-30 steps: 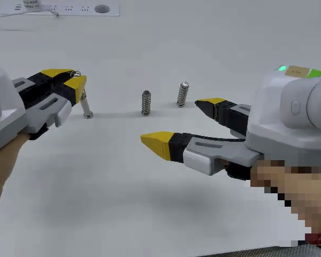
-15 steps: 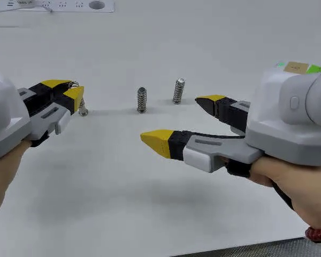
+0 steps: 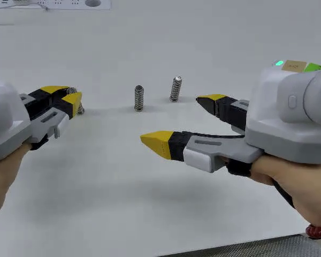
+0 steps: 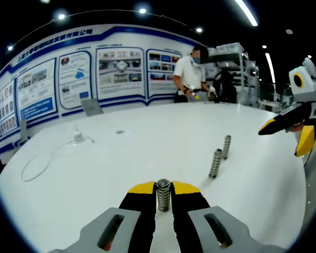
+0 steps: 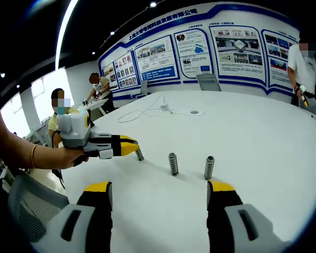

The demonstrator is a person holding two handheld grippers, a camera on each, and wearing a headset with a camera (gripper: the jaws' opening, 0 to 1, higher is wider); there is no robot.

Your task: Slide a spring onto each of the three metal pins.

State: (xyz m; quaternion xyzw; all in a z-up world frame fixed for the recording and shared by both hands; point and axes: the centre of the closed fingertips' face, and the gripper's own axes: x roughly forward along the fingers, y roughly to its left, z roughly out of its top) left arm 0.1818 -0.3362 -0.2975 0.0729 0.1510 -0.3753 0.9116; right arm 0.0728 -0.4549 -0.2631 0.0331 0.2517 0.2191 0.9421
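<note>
Big white table (image 3: 150, 48) and plenty of it, bare on every side of the work. The left gripper (image 3: 68, 95) is down at the left end of the row, its jaws clamped on a spring (image 4: 163, 196) that stands upright between the yellow tips, with a rounded cap at its top. That looks like the third pin (image 5: 139, 154) already threaded, though I can't tell how far down the coil has seated. The right gripper (image 3: 184, 122) hangs with jaws wide apart, holding nothing, its upper tip near the right-hand pin (image 3: 175, 89). That one and the middle pin (image 3: 138, 98) each wear a spring, so this looks like the last of three.

To finish it well, press straight down along the pin's axis, keep the coil from cocking sideways, then ease the jaws open and lift away vertically so the pin isn't tipped.

Room to move: wide open to the left and towards the person. The table's front edge (image 3: 246, 247) sits low under the right hand, and a power strip (image 3: 69, 4) lies well apart at the far side. The neighbouring pins are the only hazard
</note>
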